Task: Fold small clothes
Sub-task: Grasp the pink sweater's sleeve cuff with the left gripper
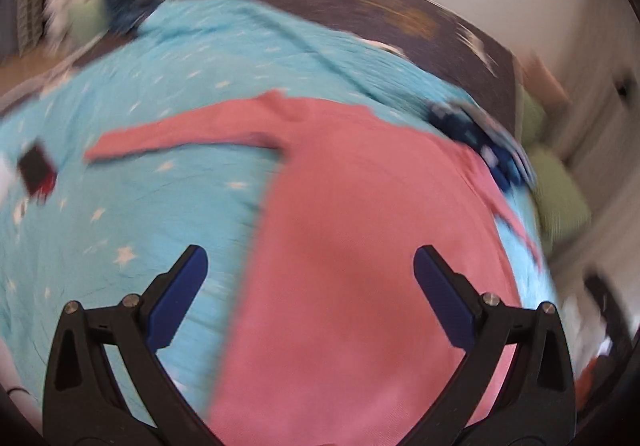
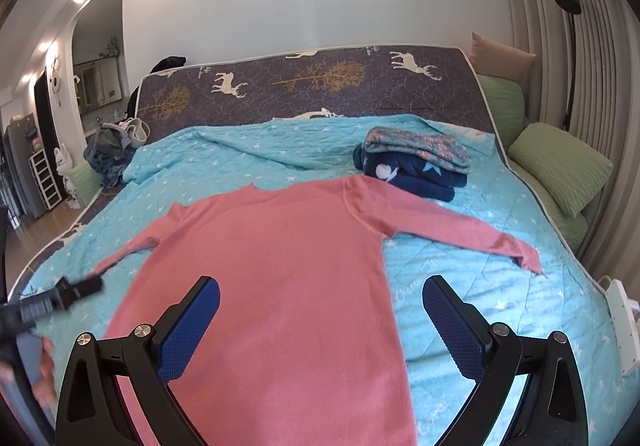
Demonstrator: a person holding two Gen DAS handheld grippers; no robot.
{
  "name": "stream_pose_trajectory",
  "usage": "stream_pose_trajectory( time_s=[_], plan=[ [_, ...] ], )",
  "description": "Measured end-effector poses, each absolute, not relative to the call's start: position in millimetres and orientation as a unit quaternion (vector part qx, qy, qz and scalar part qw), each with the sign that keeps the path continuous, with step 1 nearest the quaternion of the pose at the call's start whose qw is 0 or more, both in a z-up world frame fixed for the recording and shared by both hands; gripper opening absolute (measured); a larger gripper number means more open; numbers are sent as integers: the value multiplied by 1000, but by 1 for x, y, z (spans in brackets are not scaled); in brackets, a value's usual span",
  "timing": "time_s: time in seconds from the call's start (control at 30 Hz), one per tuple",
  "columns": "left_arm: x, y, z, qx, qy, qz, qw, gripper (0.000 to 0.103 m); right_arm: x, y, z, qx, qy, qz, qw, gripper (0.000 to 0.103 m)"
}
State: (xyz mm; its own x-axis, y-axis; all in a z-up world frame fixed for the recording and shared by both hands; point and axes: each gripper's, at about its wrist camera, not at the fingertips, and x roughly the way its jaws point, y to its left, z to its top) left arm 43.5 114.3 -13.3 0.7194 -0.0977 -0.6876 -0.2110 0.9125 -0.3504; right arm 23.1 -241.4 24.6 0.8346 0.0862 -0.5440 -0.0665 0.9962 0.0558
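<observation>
A pink long-sleeved top [image 2: 280,270] lies flat on the turquoise star-print bed cover [image 2: 480,286], body toward me, both sleeves spread out. My right gripper [image 2: 320,310] is open and empty, above the top's lower body. My left gripper [image 1: 310,274] is open and empty, above the top's [image 1: 360,246] left side; that view is blurred by motion. The left gripper also shows at the left edge of the right wrist view [image 2: 64,296], held in a hand. The left sleeve [image 1: 180,134] stretches out leftward.
A stack of folded clothes [image 2: 416,158] sits at the back right of the bed, by the top's right shoulder. A heap of clothes [image 2: 112,150] lies at the back left. Green pillows [image 2: 560,166] line the right side. A dark deer-print mattress [image 2: 320,82] stands behind.
</observation>
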Motion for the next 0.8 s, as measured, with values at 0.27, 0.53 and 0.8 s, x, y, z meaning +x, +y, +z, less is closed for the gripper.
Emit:
stream_pose_trajectory(
  time_s=[0.27,0.53,0.8],
  plan=[
    [104,268,-72,-403,364,54,838,102,52,-243,15,21,316,36,948,103],
    [161,356,-155,-523,390,153,743,102,80,-246,7,21,329,-9,944,103],
    [187,401,-183,-611,329,176,698,45,111,-228,3,-23,340,-19,940,103]
  ],
)
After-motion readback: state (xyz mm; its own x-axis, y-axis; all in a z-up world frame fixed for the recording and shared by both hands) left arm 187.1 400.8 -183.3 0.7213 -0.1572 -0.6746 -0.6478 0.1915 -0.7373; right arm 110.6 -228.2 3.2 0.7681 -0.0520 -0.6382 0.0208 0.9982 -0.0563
